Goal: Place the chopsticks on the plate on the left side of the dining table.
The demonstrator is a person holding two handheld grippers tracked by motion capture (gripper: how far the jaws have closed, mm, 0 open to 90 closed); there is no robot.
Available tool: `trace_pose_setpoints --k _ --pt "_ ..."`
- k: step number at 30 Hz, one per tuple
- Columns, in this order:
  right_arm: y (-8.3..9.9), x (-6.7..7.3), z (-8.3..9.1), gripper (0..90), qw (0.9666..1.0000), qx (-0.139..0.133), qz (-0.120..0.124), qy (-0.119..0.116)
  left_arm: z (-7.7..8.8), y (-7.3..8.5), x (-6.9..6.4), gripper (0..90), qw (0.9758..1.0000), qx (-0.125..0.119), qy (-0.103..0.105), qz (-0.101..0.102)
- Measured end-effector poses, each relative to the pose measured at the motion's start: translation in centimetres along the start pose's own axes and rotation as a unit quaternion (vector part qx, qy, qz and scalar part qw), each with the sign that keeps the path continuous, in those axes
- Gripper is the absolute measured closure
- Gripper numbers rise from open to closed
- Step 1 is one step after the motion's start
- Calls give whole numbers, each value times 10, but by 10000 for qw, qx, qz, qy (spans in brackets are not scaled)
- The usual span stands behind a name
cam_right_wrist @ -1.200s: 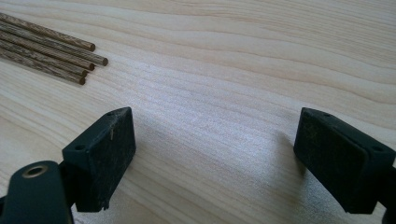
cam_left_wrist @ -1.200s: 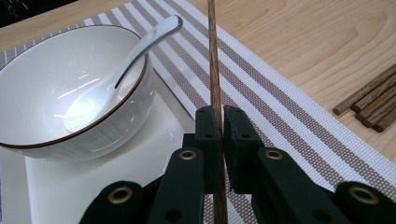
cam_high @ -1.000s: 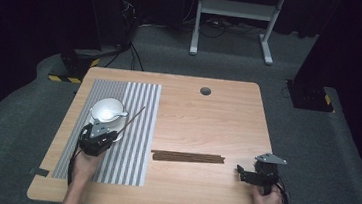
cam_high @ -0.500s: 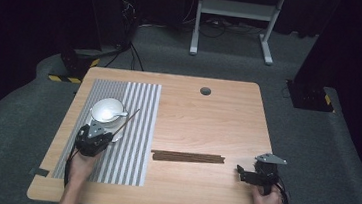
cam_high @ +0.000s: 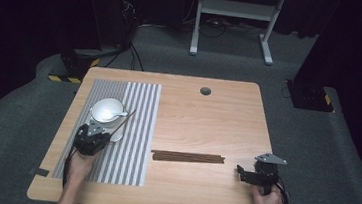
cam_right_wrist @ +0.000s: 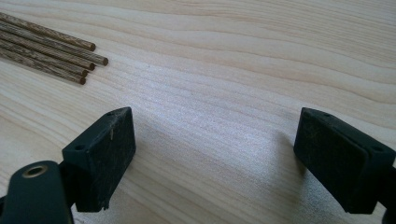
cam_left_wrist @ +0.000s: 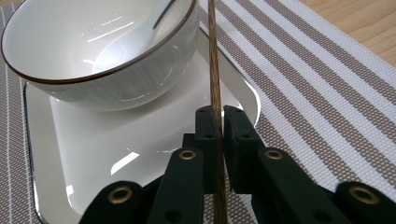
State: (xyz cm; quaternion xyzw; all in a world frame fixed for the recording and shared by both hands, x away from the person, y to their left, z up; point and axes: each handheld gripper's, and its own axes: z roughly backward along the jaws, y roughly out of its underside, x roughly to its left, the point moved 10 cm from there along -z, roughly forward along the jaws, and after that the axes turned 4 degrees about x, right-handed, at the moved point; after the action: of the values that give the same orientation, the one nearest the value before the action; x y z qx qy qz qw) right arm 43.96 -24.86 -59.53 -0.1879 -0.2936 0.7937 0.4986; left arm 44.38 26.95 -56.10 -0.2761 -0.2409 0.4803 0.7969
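While clamped in left gripper (cam_left_wrist: 219, 126), chopstick (cam_left_wrist: 214, 60) points past bowl (cam_left_wrist: 100, 51)

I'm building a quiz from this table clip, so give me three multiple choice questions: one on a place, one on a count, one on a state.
1. Where does the bowl stand?
A. on the white square plate
B. on bare wood
C. on the floor

2. How many chopsticks lie near the right gripper?
A. one
B. four
C. nine

3. How do the left gripper jaws stand?
A. wide open
B. shut on a chopstick
C. shut on the spoon

Key: 1 A, the plate shows under the bowl; 2 B, four ends show; 3 B, the stick is pinched between them.
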Motion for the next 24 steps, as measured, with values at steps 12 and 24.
trace_pose_setpoints --k 12,24 --pt "0 0 0 125 10000 -1 -1 1 -6 1 11 843 9999 104 -47 127" --pt "0 0 0 125 10000 -1 0 1 -11 3 13 839 9997 146 -20 216"
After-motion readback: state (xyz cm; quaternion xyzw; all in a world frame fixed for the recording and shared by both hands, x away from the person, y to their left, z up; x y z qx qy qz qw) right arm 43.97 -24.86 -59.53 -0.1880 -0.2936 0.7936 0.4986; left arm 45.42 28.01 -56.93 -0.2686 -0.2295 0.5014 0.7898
